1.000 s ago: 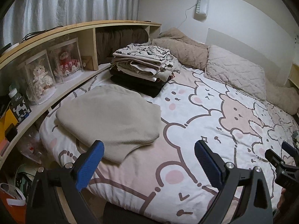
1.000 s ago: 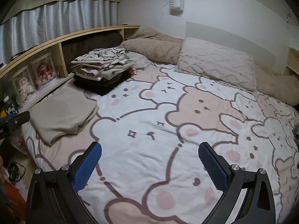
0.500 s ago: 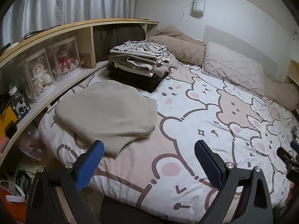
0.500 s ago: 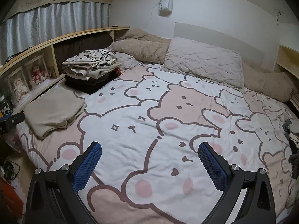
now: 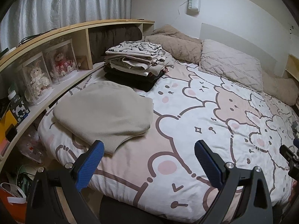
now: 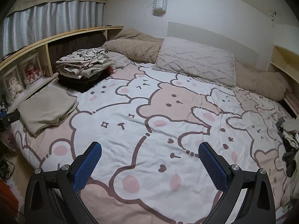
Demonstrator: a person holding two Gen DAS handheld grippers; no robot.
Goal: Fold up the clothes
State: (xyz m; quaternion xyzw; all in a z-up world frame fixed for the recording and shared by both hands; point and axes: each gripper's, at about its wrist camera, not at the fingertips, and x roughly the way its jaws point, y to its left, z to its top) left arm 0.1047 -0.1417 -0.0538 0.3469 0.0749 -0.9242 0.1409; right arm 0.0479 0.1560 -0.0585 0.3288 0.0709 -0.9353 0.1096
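A folded beige knit garment (image 5: 104, 112) (image 6: 47, 108) lies flat near the left edge of the bed. Behind it stands a stack of folded clothes (image 5: 136, 63) (image 6: 84, 67), patterned piece on top, dark ones at the bottom. A heap of unfolded clothes (image 6: 288, 140) lies at the bed's right edge. My left gripper (image 5: 148, 147) hangs open above the bed's near edge, just right of the beige garment, holding nothing. Over the middle of the bear-print cover my right gripper (image 6: 149, 148) is open and empty too. The right gripper's tip (image 5: 291, 155) shows at the far right of the left wrist view.
A curved wooden shelf (image 5: 56, 31) with boxed dolls (image 5: 39, 76) runs along the left side of the bed. A quilted pillow (image 6: 196, 63) and a fluffy beige blanket (image 6: 130, 46) lie at the head. Clutter sits on the floor at lower left (image 5: 13, 192).
Both grippers have drawn back from the bed and swung right, so more of the cover shows. The unfolded heap at the right edge has come into the right wrist view. Jaws stayed open.
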